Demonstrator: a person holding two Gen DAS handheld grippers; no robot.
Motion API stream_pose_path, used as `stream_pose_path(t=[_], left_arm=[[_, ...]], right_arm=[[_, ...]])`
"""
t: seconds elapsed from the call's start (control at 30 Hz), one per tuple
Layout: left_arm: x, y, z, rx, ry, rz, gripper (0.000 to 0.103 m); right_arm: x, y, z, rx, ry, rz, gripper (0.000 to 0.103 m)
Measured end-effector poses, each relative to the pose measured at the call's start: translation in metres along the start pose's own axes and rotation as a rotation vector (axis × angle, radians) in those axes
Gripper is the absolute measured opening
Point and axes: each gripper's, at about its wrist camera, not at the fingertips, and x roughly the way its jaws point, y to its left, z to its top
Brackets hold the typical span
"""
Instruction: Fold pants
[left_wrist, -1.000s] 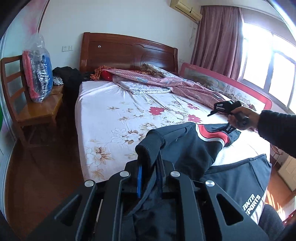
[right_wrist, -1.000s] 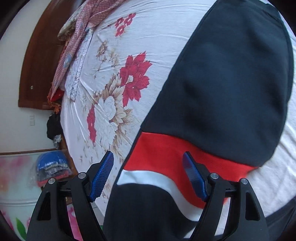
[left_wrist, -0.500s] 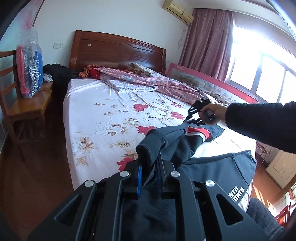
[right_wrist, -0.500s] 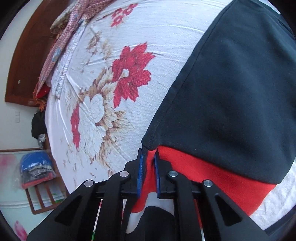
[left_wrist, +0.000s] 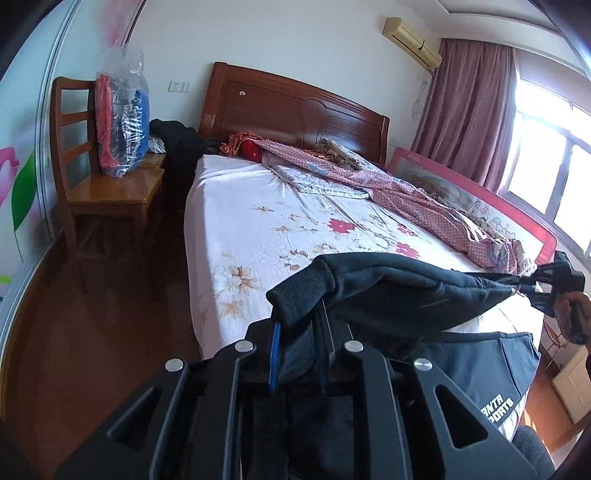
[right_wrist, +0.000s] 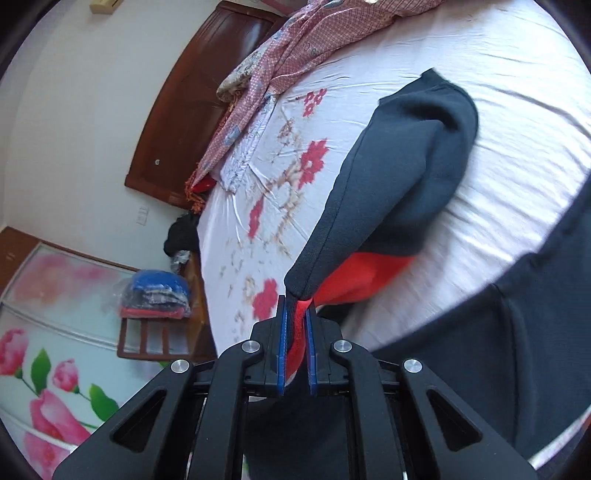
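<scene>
Both of your grippers are clamped on the dark pants (left_wrist: 399, 295), which hang stretched across the lower middle of the left wrist view above the bed (left_wrist: 258, 229). Your left gripper (left_wrist: 297, 354) has dark cloth just below the ribbed cuff between its blue pads, and its jaws are opening slightly around that cloth. Your right gripper (right_wrist: 295, 332) is pinched tight on the red band at the seam; in the left view it sits at the right edge, in your hand (left_wrist: 570, 314). Below the stretched leg, a dark panel with white lettering (left_wrist: 495, 402) drapes over the mattress edge. Further up the bed, a pink patterned quilt (left_wrist: 406, 195) lies crumpled along the red guard rail (left_wrist: 480, 199). At left, a wooden chair (left_wrist: 107, 192) carries a plastic bag of clothes (left_wrist: 122, 122).
</scene>
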Motion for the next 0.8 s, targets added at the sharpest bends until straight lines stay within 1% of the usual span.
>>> stream_pose_path(t=[0.03, 0.07, 0.13, 0.17, 0.23, 0.3, 0.37, 0.47, 0.57, 0.67, 0.73, 0.77, 0.8], left_arm=[[-0.004, 0.003, -0.007, -0.013, 0.008, -0.008, 0.017], [-0.007, 0.005, -0.014, -0.025, 0.018, -0.023, 0.018], [-0.014, 0.007, -0.029, -0.028, 0.047, -0.004, 0.019], [-0.017, 0.009, -0.036, -0.039, 0.058, -0.008, 0.019], [-0.021, 0.009, -0.048, -0.035, 0.080, 0.010, 0.019], [-0.024, 0.008, -0.061, -0.027, 0.108, 0.025, 0.019], [-0.026, 0.008, -0.072, -0.037, 0.128, 0.036, 0.019], [-0.035, 0.011, -0.080, -0.066, 0.134, 0.044, 0.019], [-0.042, 0.019, -0.084, -0.087, 0.133, 0.078, 0.019], [-0.043, 0.033, -0.084, -0.114, 0.141, 0.131, 0.019], [-0.045, 0.037, -0.082, -0.103, 0.145, 0.176, 0.022], [-0.047, 0.035, -0.080, -0.088, 0.138, 0.182, 0.026], [-0.048, 0.031, -0.076, -0.068, 0.128, 0.186, 0.033]], right_arm=[[-0.007, -0.015, -0.014, 0.027, 0.007, 0.005, 0.007], [-0.011, -0.026, -0.028, 0.038, 0.014, -0.016, 0.007], [-0.014, -0.049, -0.057, 0.072, 0.044, -0.030, 0.007], [-0.015, -0.060, -0.069, 0.094, 0.060, -0.035, 0.007], [-0.016, -0.076, -0.087, 0.126, 0.072, -0.042, 0.007], [-0.017, -0.084, -0.099, 0.137, 0.079, -0.044, 0.007], [-0.022, -0.085, -0.105, 0.123, 0.073, -0.058, 0.007], [-0.029, -0.087, -0.106, 0.127, 0.056, -0.075, 0.007], [-0.037, -0.092, -0.109, 0.127, 0.056, -0.091, 0.007], [-0.040, -0.092, -0.114, 0.121, 0.079, -0.109, 0.007], [-0.043, -0.095, -0.119, 0.135, 0.089, -0.114, 0.007], [-0.045, -0.098, -0.121, 0.137, 0.089, -0.122, 0.007], [-0.047, -0.103, -0.123, 0.148, 0.092, -0.133, 0.007]])
